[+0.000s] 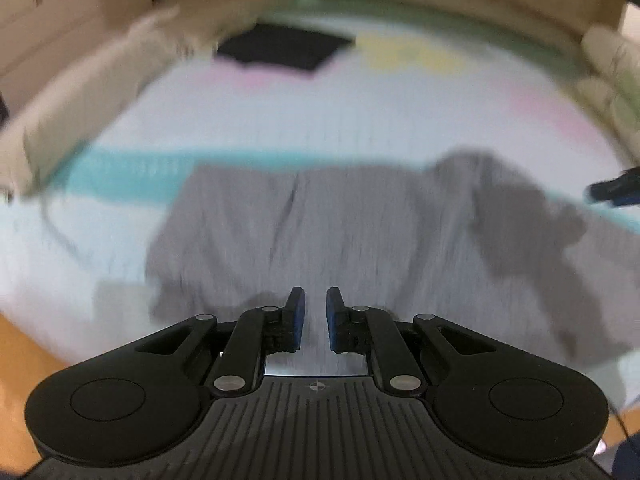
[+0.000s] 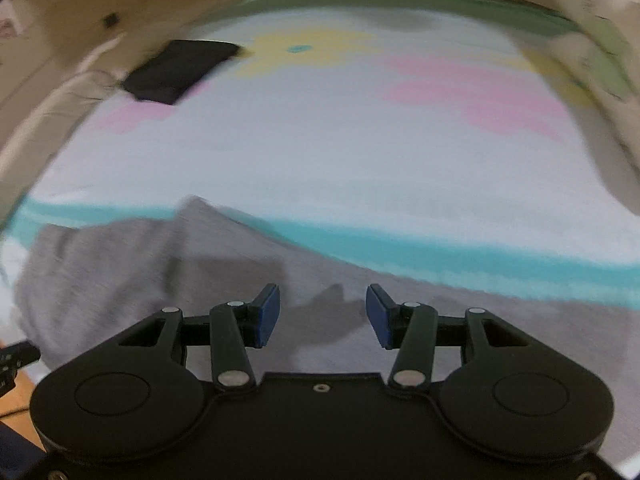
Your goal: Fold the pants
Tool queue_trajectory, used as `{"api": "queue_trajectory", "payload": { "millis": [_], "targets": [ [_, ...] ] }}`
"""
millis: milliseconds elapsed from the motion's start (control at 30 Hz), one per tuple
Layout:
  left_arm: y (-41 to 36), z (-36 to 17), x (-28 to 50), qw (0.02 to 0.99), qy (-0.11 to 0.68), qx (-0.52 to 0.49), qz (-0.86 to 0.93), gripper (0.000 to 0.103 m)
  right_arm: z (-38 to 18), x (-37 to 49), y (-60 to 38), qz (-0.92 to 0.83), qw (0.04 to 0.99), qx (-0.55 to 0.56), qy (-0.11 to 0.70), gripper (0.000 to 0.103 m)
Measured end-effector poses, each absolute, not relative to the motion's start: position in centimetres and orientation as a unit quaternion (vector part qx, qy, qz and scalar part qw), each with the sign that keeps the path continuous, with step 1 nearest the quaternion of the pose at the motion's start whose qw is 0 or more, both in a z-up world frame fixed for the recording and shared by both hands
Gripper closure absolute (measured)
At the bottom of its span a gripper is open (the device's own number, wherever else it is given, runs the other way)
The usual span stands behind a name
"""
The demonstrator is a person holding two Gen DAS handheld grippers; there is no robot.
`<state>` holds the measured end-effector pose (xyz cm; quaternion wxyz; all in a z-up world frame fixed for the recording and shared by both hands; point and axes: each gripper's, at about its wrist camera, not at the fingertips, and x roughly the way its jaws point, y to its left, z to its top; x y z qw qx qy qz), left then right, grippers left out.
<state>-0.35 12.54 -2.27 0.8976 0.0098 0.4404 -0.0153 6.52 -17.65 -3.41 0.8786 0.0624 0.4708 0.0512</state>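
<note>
Left wrist view, item one: bed cover (image 1: 320, 120), pale with pink and yellow patches and a teal stripe running across; it fills most of both views, and both views are motion-blurred. Wooden floor (image 1: 16, 344) shows at the lower left corner past the cover's edge.

Item two: grey pants (image 1: 320, 232), lying on the cover at its near side, just this side of the teal stripe. Spread roughly flat, with a raised, rumpled fold toward the right in this view. In the right wrist view the same pants (image 2: 120, 264) run from the left edge to beneath the tool, with a peak of lifted cloth near the stripe.

Item three: dark folded garment (image 1: 284, 50), set at the far side of the cover, well apart from the pants; also seen in the right wrist view (image 2: 176, 70).

Item four: left gripper (image 1: 316, 318), held low and pointed forward over the near edge of the pants. Blue-padded fingers (image 1: 298, 316) drawn close together with a narrow gap between; nothing pinched. Whether the tips touch the cloth cannot be told.

Item five: right gripper (image 2: 323, 314), pointed forward over the pants further along, fingers (image 2: 267, 314) spread wide, nothing between them. Its dark tip shows at the right margin of the left wrist view (image 1: 618, 190).
</note>
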Motion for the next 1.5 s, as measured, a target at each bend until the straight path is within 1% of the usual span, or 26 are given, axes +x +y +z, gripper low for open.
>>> {"api": "queue_trajectory", "payload": {
  "millis": [100,167,267,300,433,467,500,533,567,600,700,767,867,967,1033,1067,1100,1133,1167,1200,1233,1333,1500],
  "targets": [
    [12.5,-2.2,1.6,0.9,0.434,0.015,-0.014,0.092,-3.4,8.8,-14.7,0.083,0.88,0.062,0.464,0.037],
    [12.3,-3.3,2.8,0.892,0.452,0.017,-0.016,0.092,-3.7,10.4,-12.9,0.1,0.88,0.053,0.462,0.035],
    [12.6,-6.5,4.0,0.863,0.503,0.021,-0.034,0.091,-4.7,12.1,-10.8,0.113,0.879,0.03,0.463,0.032],
    [12.5,-7.3,4.0,0.86,0.509,0.025,-0.032,0.091,-5.1,12.5,-10.1,0.118,0.878,0.02,0.464,0.031],
    [11.9,-6.9,3.1,0.863,0.5,0.051,-0.042,0.091,-6.9,13.9,-8.2,0.136,0.872,-0.016,0.47,0.03],
    [11.9,-6.8,3.0,0.865,0.499,0.046,-0.041,0.091,-7.2,13.9,-7.9,0.14,0.872,-0.02,0.469,0.034],
    [12.1,-6.6,3.1,0.867,0.496,0.039,-0.039,0.091,-7.4,13.7,-7.7,0.145,0.874,-0.021,0.464,0.055],
    [12.1,-6.1,3.4,0.87,0.491,0.038,-0.036,0.091,-7.4,13.7,-7.6,0.151,0.872,-0.023,0.464,0.083],
    [12.0,-5.6,3.4,0.874,0.483,0.041,-0.03,0.091,-7.6,13.5,-7.5,0.157,0.867,-0.026,0.472,0.09],
    [11.5,-4.9,3.8,0.882,0.468,0.051,-0.02,0.091,-7.5,13.1,-7.6,0.163,0.867,-0.025,0.471,0.092],
    [10.2,-2.7,4.1,0.904,0.417,0.09,-0.012,0.091,-6.9,10.7,-7.7,0.198,0.87,-0.039,0.45,0.092],
    [8.9,-2.0,5.1,0.909,0.405,0.1,-0.026,0.091,-6.7,9.0,-7.4,0.217,0.87,-0.056,0.439,0.092],
    [7.2,-2.1,7.4,0.903,0.418,0.084,-0.055,0.091,-7.3,7.3,-6.6,0.239,0.863,-0.091,0.436,0.091],
    [7.0,-4.4,9.4,0.887,0.453,0.055,-0.071,0.091,-8.5,6.7,-5.9,0.251,0.85,-0.116,0.449,0.091],
    [7.3,-7.2,10.5,0.86,0.505,0.047,-0.063,0.091,-9.0,6.7,-6.0,0.252,0.846,-0.114,0.456,0.086],
    [7.4,-8.2,10.5,0.853,0.517,0.044,-0.058,0.091,-8.9,7.0,-6.2,0.253,0.846,-0.106,0.458,0.083],
    [7.6,-8.4,10.2,0.861,0.505,0.035,-0.057,0.091,-8.6,7.2,-6.4,0.252,0.847,-0.094,0.458,0.07],
    [7.7,-8.4,10.1,0.862,0.503,0.03,-0.056,0.091,-8.3,7.6,-6.7,0.256,0.848,-0.078,0.458,0.059],
    [7.8,-8.4,10.1,0.863,0.502,0.03,-0.058,0.091,-7.9,8.0,-6.9,0.26,0.849,-0.067,0.455,0.038],
    [7.9,-8.4,9.9,0.863,0.501,0.029,-0.06,0.091,-7.5,8.4,-7.0,0.26,0.853,-0.058,0.449,0.02],
    [8.0,-8.4,9.8,0.863,0.501,0.025,-0.06,0.091,-7.0,8.8,-7.1,0.259,0.859,-0.051,0.438,0.017],
    [8.5,-8.2,9.5,0.864,0.5,0.02,-0.058,0.091,-6.0,10.9,-6.9,0.272,0.858,-0.028,0.434,0.019],
    [8.5,-7.9,9.7,0.865,0.498,0.016,-0.058,0.091,-6.4,13.8,-7.0,0.276,0.85,0.011,0.449,0.021]
  ]
}}
